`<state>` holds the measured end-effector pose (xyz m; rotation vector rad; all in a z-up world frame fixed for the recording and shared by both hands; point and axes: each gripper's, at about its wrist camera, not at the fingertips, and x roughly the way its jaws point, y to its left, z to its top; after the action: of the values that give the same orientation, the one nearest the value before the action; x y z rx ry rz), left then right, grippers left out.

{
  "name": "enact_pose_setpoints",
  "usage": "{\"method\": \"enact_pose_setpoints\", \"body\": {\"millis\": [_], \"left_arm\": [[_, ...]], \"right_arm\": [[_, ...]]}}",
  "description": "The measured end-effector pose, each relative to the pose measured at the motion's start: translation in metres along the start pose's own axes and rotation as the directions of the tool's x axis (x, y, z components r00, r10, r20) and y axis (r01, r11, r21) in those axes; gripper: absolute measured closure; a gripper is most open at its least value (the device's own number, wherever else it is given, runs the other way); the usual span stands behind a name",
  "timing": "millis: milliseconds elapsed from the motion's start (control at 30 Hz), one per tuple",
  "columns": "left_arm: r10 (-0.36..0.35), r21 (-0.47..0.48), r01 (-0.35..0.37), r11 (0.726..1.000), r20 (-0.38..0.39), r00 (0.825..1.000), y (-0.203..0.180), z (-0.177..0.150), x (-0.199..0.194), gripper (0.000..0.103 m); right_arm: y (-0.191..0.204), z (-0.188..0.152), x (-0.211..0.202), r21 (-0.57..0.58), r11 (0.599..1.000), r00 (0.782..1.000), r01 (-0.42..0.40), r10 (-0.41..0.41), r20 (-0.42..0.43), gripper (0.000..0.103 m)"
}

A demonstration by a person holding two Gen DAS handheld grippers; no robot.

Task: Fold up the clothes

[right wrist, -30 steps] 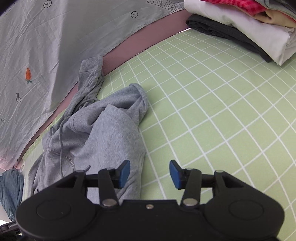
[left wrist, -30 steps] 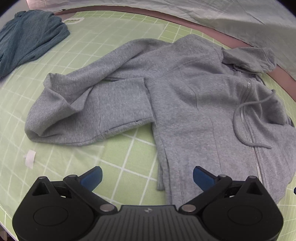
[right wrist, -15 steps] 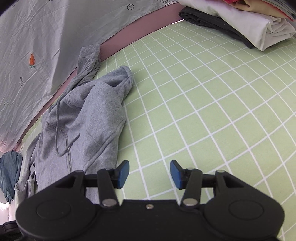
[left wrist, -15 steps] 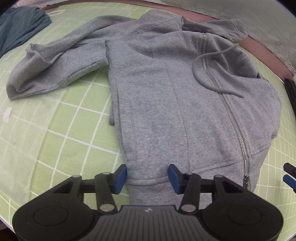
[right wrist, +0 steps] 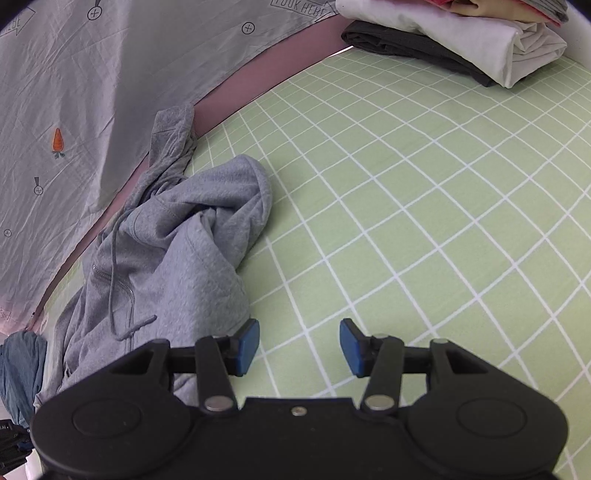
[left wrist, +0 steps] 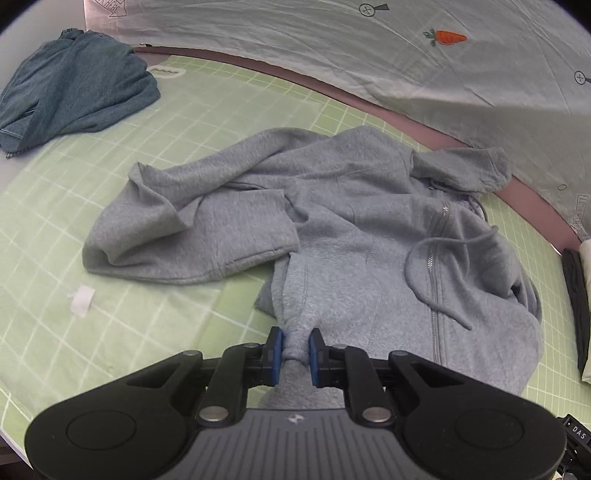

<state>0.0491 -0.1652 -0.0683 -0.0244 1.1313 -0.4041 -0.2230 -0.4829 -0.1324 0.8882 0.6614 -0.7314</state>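
Note:
A grey zip hoodie (left wrist: 351,236) lies rumpled on the green grid mat (left wrist: 155,325), one sleeve folded across to the left, hood toward the back. My left gripper (left wrist: 295,350) is shut on a bunched bit of the hoodie's bottom hem and holds it slightly raised. In the right wrist view the hoodie (right wrist: 177,258) lies to the left. My right gripper (right wrist: 298,345) is open and empty over the mat (right wrist: 424,229), its left fingertip right beside the hoodie's edge.
A dark teal garment (left wrist: 74,88) lies crumpled at the mat's far left. A stack of folded clothes (right wrist: 461,33) sits at the far right. A small white scrap (left wrist: 82,300) lies on the mat. A grey printed sheet (left wrist: 369,48) lines the back.
My left gripper has closed on the hoodie's hem and pulled it back and up, bunching the cloth. My right gripper stays open and has moved closer to the hoodie's right edge.

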Motion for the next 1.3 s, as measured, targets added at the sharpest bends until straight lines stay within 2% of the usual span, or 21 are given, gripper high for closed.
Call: {"method": "enact_pose_setpoints", "body": {"millis": [133,233,433,600,633,700,733,800,900,1000,1100,1233,1267,1300], "left_arm": [[0.02,-0.029,-0.02,0.999,-0.019,1.0,0.017,0.011,0.017,0.087],[0.045,-0.026,-0.046,0.999,-0.04,0.998,0.026,0.017,0.033,0.087],[0.057,-0.073,-0.063,0.995,-0.077,0.995,0.036,0.021,0.054,0.087],[0.072,-0.073,-0.078,0.994,-0.091,0.993,0.035,0.021,0.058,0.086],[0.074,-0.072,-0.081,0.994,-0.09,0.993,0.035,0.021,0.058,0.086],[0.077,-0.078,-0.084,0.993,-0.089,0.993,0.035,0.02,0.059,0.086],[0.076,-0.087,-0.084,0.993,-0.089,0.993,0.035,0.02,0.059,0.086],[0.077,-0.104,-0.086,0.991,-0.088,0.993,0.037,0.02,0.058,0.086],[0.085,-0.109,-0.094,0.99,-0.084,0.993,0.037,0.018,0.057,0.086],[0.093,-0.099,-0.101,0.99,-0.08,0.992,0.033,0.016,0.057,0.086],[0.111,-0.081,-0.117,0.99,-0.073,0.991,0.03,0.016,0.056,0.087],[0.116,-0.104,-0.122,0.987,-0.069,0.991,0.035,0.017,0.055,0.087],[0.118,-0.109,-0.125,0.986,-0.069,0.991,0.037,0.017,0.056,0.087],[0.118,-0.113,-0.126,0.986,-0.071,0.99,0.038,0.018,0.056,0.087]], "right_arm": [[0.01,0.009,0.022,0.048,0.997,0.998,-0.053,0.052,0.022,0.062],[0.016,0.017,0.041,0.101,0.99,0.995,-0.101,0.099,0.026,0.063],[0.034,0.032,0.072,0.112,0.99,0.996,-0.088,0.09,-0.012,0.065],[0.048,0.041,0.079,0.03,0.997,0.997,-0.067,0.067,-0.03,0.062],[0.051,0.042,0.079,-0.01,0.999,0.998,-0.054,0.053,-0.036,0.063],[0.059,0.042,0.081,-0.091,0.996,0.999,-0.015,0.01,-0.047,0.08],[0.061,0.041,0.079,-0.126,0.992,0.999,0.009,-0.014,-0.038,0.094],[0.066,0.04,0.075,-0.192,0.98,0.998,0.055,-0.059,-0.014,0.097],[0.073,0.045,0.055,-0.263,0.959,0.992,0.109,-0.089,0.083,0.098],[0.086,0.055,0.035,-0.371,0.909,0.972,0.189,-0.12,0.202,0.098],[0.097,0.071,0.015,-0.445,0.85,0.935,0.281,-0.136,0.329,0.098],[0.094,0.107,-0.008,-0.421,0.829,0.871,0.369,-0.15,0.468,0.099],[0.091,0.116,-0.013,-0.399,0.834,0.85,0.381,-0.146,0.505,0.098],[0.086,0.122,-0.011,-0.381,0.855,0.865,0.353,-0.143,0.48,0.097]]}}
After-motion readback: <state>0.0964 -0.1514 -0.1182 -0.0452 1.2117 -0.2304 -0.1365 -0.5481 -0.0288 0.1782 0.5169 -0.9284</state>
